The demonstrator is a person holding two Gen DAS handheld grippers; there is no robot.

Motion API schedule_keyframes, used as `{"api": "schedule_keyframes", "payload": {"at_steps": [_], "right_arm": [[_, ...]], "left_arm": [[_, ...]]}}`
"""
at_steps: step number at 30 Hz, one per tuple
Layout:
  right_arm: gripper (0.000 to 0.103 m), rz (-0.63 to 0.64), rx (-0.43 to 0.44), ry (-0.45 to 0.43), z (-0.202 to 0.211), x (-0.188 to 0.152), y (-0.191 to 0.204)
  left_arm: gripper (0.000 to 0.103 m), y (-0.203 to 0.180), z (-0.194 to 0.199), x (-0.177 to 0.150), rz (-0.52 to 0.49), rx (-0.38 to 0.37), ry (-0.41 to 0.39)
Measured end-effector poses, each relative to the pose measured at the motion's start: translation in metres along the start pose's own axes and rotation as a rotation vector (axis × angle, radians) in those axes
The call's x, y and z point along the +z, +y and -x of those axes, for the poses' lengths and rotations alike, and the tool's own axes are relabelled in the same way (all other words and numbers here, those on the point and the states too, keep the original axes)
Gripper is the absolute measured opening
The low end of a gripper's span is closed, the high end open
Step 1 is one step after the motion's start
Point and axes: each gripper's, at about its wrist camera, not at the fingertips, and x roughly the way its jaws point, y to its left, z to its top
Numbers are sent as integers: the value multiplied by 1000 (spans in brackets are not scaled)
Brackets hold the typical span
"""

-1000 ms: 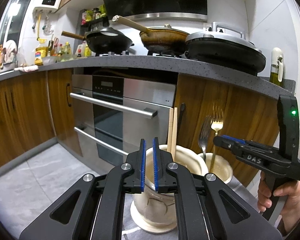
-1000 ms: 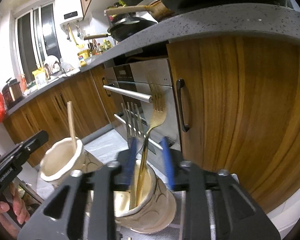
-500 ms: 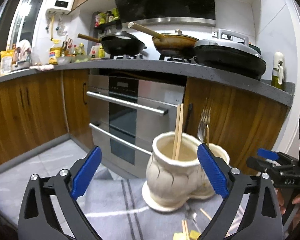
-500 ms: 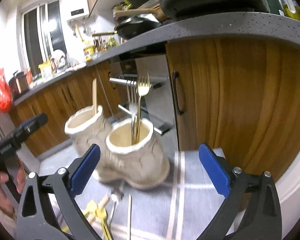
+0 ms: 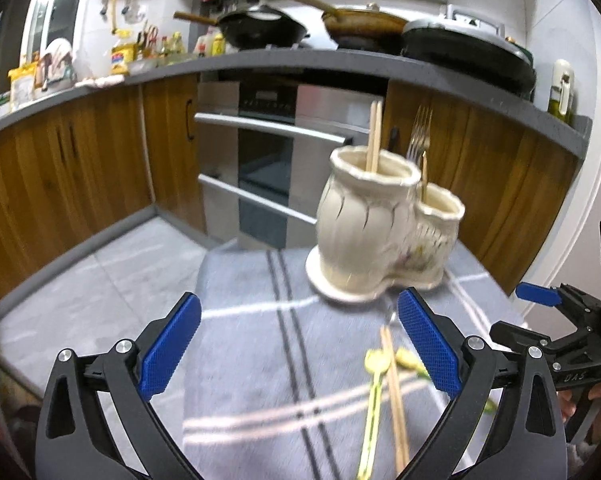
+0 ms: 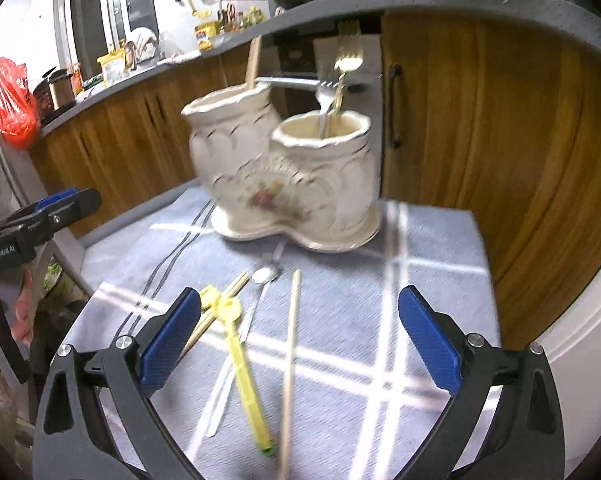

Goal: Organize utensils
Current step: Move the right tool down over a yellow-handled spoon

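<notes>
Left gripper: the black two-finger left gripper with blue ribbed pads stands spread fully wide and holds nothing; only cloth lies between its fingers.
Cloth: a grey-blue tablecloth with white and dark stripes covers the small table under both grippers.
Loose utensils, left wrist view: a pair of light wooden chopsticks lies on the cloth just inside the right finger, crossed by a yellow plastic spoon; both are blurred.
Holder: a cream ceramic double-pot utensil holder with a floral print stands upright at the far end of the cloth, before the wooden cabinet doors.
Taller pot: on the left, it holds two wooden chopsticks upright.
Shorter pot: on the right, it holds a silver fork and a gold fork, tines up.
Loose utensils, right wrist view: near the holder's base lies a silver metal spoon; right of it, a single pale wooden chopstick.
Right gripper: the matching black right gripper with blue pads is also wide open and empty, above the loose utensils.
</notes>
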Motion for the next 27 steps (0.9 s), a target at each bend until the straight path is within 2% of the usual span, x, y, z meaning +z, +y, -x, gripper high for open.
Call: {"api": "schedule_keyframes", "payload": {"at_steps": [7,14,18,20,22,25,27], "right_arm": [[97,31,36,61,-14,-5,41],[96,54,50,126,-30,-11,74],[82,70,56,178,-46,-16,92],[71,68,53,200,-53,-16,98],[56,54,56,229,-60,-17,102],[44,27,64,280,-72,-17,105],[40,28,54,285,-74,-16,108]], "left_arm": [[98,15,7,-19,38,26,42],[98,24,14,-22,51,52,30],[98,31,18,-20,74,50,13],[98,33,19,-19,84,41,11],[98,35,20,-20,94,33,11],[98,37,23,-18,109,21,3],[98,38,24,-18,118,14,-2]]}}
